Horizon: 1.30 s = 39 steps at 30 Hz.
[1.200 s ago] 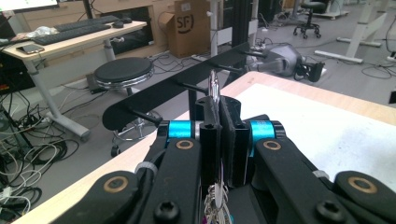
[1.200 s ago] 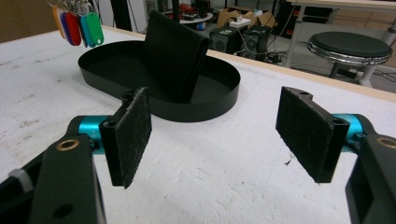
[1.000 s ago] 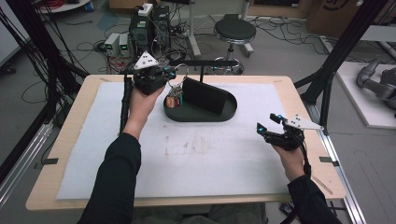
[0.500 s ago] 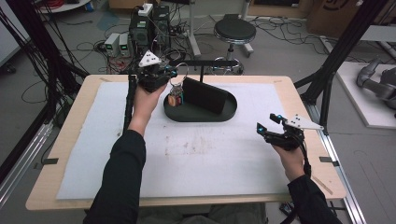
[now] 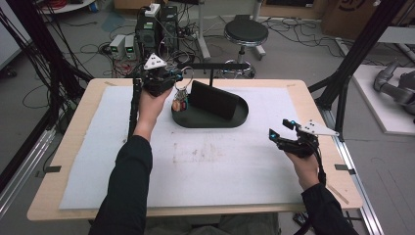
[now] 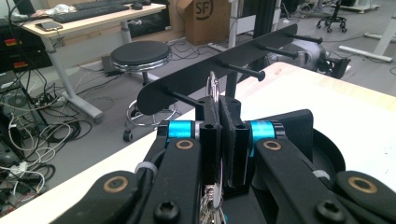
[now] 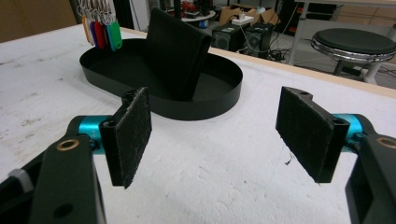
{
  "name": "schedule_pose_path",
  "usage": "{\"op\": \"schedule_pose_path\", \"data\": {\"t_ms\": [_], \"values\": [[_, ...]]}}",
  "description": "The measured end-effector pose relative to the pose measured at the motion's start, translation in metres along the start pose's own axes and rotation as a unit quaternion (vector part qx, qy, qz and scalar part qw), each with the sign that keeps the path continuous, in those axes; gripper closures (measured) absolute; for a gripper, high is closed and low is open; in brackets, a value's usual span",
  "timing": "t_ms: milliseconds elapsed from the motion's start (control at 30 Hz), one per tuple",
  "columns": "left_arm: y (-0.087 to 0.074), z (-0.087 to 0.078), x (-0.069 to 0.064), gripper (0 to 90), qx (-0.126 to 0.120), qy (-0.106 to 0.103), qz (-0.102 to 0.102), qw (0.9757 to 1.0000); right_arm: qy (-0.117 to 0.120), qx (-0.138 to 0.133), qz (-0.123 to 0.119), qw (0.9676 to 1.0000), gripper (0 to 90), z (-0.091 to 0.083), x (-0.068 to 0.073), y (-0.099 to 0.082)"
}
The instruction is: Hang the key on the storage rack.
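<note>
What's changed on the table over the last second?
The left tongs, shut on the key ring, lifted the keys slightly away from the person, toward the peg rack. The right tongs stayed open in place; tray and wallet unmoved.

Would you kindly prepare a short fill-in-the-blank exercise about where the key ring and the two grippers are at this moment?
1. The left gripper is shut on a metal ____ with coloured tags hanging from it.
2. The wallet stands in an oval black ____.
3. The jaws of the right gripper are ____, with nothing between them.
4. The black rack behind the tray carries a row of ____.

Missing words: key ring; tray; open; pegs
</note>
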<state>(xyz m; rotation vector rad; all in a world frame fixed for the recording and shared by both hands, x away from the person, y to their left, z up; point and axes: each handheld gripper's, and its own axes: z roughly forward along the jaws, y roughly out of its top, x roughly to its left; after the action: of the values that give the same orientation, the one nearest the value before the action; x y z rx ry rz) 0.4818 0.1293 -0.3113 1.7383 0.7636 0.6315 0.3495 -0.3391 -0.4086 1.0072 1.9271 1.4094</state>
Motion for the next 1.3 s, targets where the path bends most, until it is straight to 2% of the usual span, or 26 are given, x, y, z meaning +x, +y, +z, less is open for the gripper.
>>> {"op": "schedule_pose_path", "data": {"t_ms": [567, 767, 900, 1133, 1300], "values": [[-0.007, 0.007, 0.006, 86.3, 0.016, 0.011, -0.009, 0.9998, 0.001, 0.001, 0.003, 1.0, 27.2, 0.0, 0.0, 0.0], [-0.008, 0.007, 0.008, 86.3, 0.01, 0.016, -0.017, 0.9997, 0.003, 0.0, 0.001, 1.0, 27.2, 0.0, 0.0, 0.0], [-0.009, 0.008, 0.008, 86.1, 0.01, 0.021, -0.014, 0.9996, 0.002, 0.001, 0.002, 1.0, 27.2, 0.0, 0.0, 0.0], [-0.01, 0.011, 0.007, 84.1, 0.023, 0.045, -0.008, 0.9987, 0.004, 0.0, 0.0, 1.0, 27.2, 0.0, 0.0, 0.0], [-0.011, 0.012, 0.006, 82.4, 0.035, 0.068, -0.005, 0.9971, 0.006, 0.003, 0.001, 1.0, 27.2, -0.001, 0.0, 0.0]]}}
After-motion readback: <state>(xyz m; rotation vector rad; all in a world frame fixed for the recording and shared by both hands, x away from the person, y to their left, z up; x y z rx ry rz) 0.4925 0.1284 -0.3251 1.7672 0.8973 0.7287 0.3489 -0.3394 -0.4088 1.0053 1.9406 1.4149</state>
